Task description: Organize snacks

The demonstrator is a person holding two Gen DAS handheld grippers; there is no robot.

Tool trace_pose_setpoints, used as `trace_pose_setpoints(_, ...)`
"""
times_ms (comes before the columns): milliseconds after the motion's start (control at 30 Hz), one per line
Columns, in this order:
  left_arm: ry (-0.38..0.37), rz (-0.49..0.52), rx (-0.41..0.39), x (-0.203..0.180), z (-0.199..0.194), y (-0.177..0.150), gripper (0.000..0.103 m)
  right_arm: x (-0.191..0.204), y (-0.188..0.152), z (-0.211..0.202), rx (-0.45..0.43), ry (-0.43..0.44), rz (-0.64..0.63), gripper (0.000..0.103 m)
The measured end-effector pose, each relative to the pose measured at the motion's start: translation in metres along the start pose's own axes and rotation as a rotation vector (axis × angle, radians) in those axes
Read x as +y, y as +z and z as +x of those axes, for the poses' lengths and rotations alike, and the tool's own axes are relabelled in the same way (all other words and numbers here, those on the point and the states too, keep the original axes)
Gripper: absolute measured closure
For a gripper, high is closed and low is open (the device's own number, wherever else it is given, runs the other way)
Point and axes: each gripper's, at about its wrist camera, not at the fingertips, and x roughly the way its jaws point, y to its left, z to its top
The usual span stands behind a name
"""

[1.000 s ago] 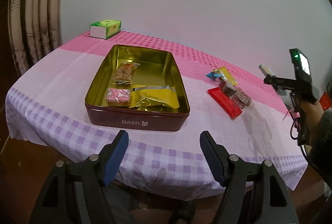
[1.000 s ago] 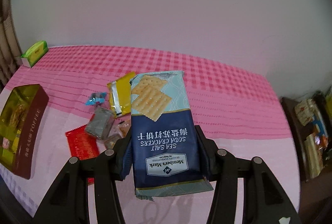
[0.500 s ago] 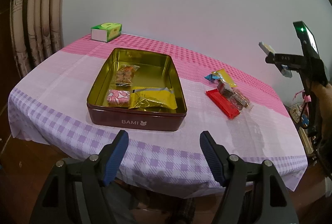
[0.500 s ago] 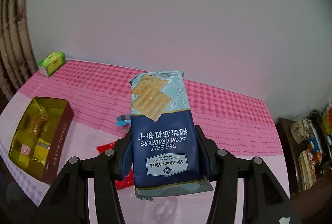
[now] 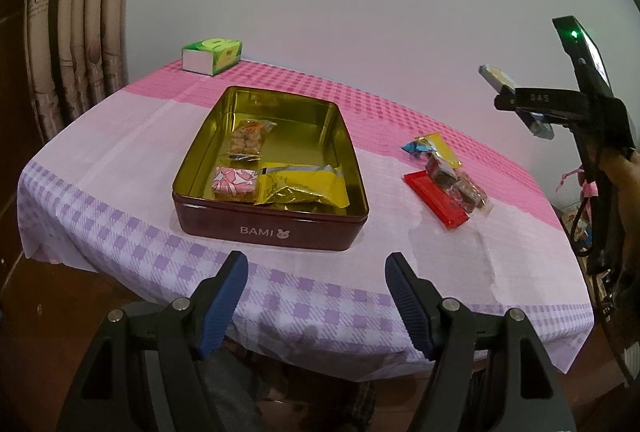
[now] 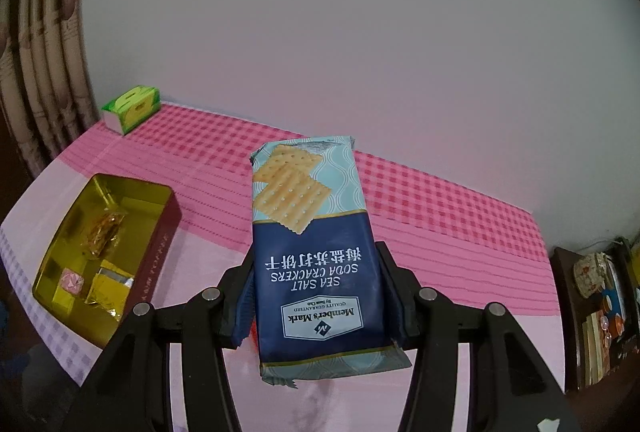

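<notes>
My right gripper (image 6: 320, 296) is shut on a blue soda cracker packet (image 6: 310, 232), held lengthwise above the table. Seen from the left wrist, that gripper (image 5: 516, 99) hangs high at the right with the packet's end (image 5: 496, 76) sticking out. A maroon BAMI tin (image 5: 272, 228) with a gold inside lies open on the table; it holds a clear snack bag (image 5: 250, 137), a pink sweet (image 5: 234, 181) and a yellow foil pack (image 5: 304, 187). My left gripper (image 5: 316, 296) stands open and empty before the table's near edge. The tin (image 6: 150, 272) shows at the left in the right wrist view.
Loose snacks lie right of the tin: a red wrapper (image 5: 434, 197), clear-wrapped brown pieces (image 5: 456, 183), a yellow sachet (image 5: 438, 147) and a blue sweet (image 5: 416, 147). A green box (image 5: 212, 55) sits at the far corner. Curtains (image 5: 76, 31) hang left. A cluttered shelf (image 6: 600, 304) stands right.
My right gripper has risen with the cracker packet and swung left, so the tin comes further into its view and the loose snacks drop behind the packet. The left gripper stays still.
</notes>
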Motion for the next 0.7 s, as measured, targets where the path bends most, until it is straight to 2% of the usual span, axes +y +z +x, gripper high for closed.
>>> trace_pose_setpoints(700, -0.001, -0.033, 0.006, 0.007, -0.001, 0.001, 0.030, 0.098, 0.011, 0.000, 0.001, 0.073, -0.156, 0.054)
